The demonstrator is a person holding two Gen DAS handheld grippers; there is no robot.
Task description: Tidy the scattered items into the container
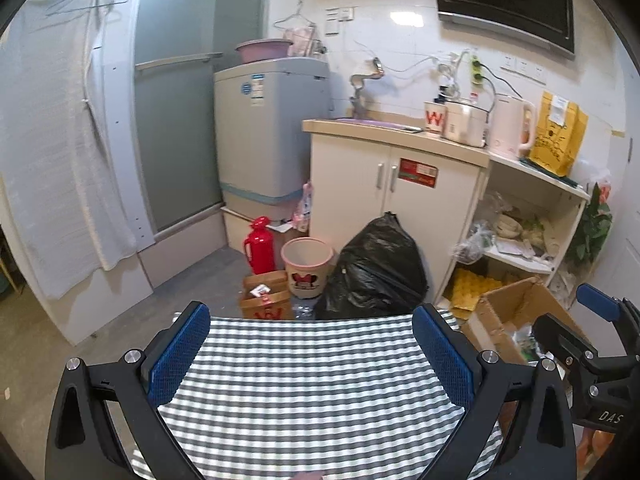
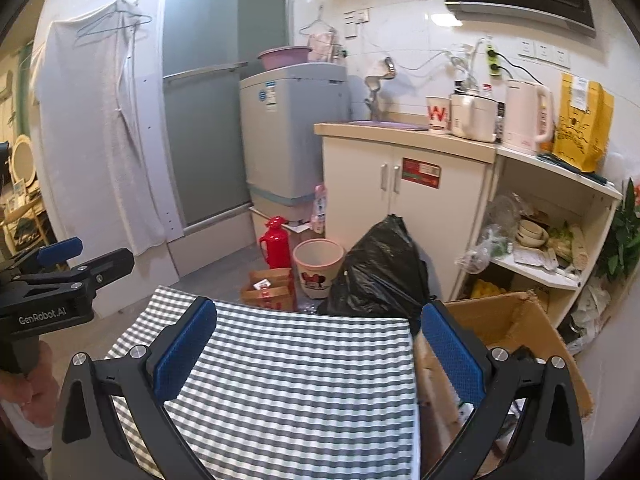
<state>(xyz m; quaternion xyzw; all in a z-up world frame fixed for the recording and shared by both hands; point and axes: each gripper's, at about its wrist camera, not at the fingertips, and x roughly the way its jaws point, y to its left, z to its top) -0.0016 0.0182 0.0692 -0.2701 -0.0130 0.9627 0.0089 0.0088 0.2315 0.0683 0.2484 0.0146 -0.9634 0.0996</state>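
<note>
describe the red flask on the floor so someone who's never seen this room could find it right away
Find the grey washing machine left of the cream sink cabinet. On the floor at its foot stands a glossy red plastic thermos flask, upright, beside a pale pink bin; it is the only all-red thing there.

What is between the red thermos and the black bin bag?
A pink bin with a cartoon mouse stands between the red thermos and black bin bag, in both views.

Left gripper (image 1: 310, 356) and right gripper (image 2: 318, 354) level, side by side, fingers spread wide, nothing held. A hand (image 2: 34, 376) grips the left handle.
</note>
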